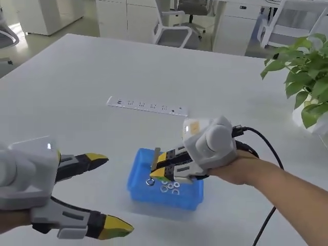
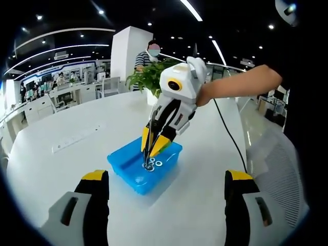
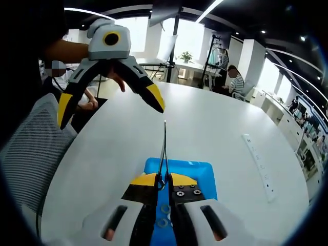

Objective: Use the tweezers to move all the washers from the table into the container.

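An open office has white chairs [image 1: 171,33], a plant [image 1: 305,66] and ceiling strip lights [image 2: 190,9].

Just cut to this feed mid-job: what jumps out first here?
The bright blue container on the white table, with several washers inside. Above it the right claw is shut on the tweezers, tips down in the container. The left claw gapes open beside it, holding nothing.
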Motion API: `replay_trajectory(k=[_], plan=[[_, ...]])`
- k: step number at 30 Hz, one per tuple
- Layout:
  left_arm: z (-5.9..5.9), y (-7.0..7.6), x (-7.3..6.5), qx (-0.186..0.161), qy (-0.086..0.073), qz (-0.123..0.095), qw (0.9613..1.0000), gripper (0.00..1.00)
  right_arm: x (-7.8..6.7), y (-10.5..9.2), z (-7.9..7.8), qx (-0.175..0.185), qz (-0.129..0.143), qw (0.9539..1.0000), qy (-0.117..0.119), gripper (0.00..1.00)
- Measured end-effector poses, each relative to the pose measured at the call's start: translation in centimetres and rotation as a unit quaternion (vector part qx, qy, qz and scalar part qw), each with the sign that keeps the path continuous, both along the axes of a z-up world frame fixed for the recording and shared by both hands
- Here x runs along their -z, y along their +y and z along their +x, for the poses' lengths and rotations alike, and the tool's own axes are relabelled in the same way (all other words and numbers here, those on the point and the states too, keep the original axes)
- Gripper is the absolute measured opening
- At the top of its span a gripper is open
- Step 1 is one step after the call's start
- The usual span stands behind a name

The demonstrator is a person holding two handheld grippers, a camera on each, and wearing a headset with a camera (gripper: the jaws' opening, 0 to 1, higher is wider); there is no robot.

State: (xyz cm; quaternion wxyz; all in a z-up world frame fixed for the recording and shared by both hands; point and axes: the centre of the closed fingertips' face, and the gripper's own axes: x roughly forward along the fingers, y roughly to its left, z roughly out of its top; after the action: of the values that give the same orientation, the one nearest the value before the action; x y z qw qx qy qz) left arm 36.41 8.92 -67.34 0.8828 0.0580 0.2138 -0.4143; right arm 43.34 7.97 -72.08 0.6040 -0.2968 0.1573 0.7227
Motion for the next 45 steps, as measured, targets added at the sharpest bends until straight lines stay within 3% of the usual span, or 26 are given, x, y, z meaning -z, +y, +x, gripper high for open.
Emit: replay_trajectory(k=[8,16,22,25,29,32,35,39,45], plan=[[1.2,0.0,0.1,0.002,0.000,0.001,1.0000,0.98,1.9,-0.1,0.7,0.000,-0.008,0.9999,0.009,0.08],[2.7,-0.5,0.1,0.012,-0.004,0.004,0.9999,0.91,3.6,-0.2,0.9,-0.003,-0.016,0.9997,0.016,0.08],[3.8,-0.9,0.2,0.028,-0.011,0.013,0.9995,0.77,4.2,-0.4,1.0,-0.004,-0.019,0.9997,0.018,0.08],[4.4,-1.0,0.5,0.043,-0.016,0.036,0.9983,0.65,4.4,-0.5,1.0,-0.006,-0.021,0.9996,0.017,0.08],[5.5,-1.6,0.6,0.057,-0.023,0.045,0.9971,0.50,4.8,-0.7,1.0,-0.007,-0.025,0.9995,0.017,0.08],[6.3,-1.7,1.0,0.067,-0.028,0.067,0.9951,0.41,4.9,-0.7,0.9,-0.010,-0.028,0.9994,0.017,0.08],[7.0,-2.0,1.1,0.080,-0.028,0.075,0.9935,0.32,4.9,-0.7,0.9,-0.010,-0.027,0.9994,0.018,0.09],[7.5,-2.5,0.9,0.096,-0.035,0.082,0.9914,0.26,4.9,-0.7,0.9,-0.012,-0.028,0.9994,0.017,0.09],[7.6,-3.4,1.1,0.123,-0.030,0.085,0.9883,0.16,4.8,-0.6,0.8,-0.015,-0.030,0.9993,0.014,0.09]])
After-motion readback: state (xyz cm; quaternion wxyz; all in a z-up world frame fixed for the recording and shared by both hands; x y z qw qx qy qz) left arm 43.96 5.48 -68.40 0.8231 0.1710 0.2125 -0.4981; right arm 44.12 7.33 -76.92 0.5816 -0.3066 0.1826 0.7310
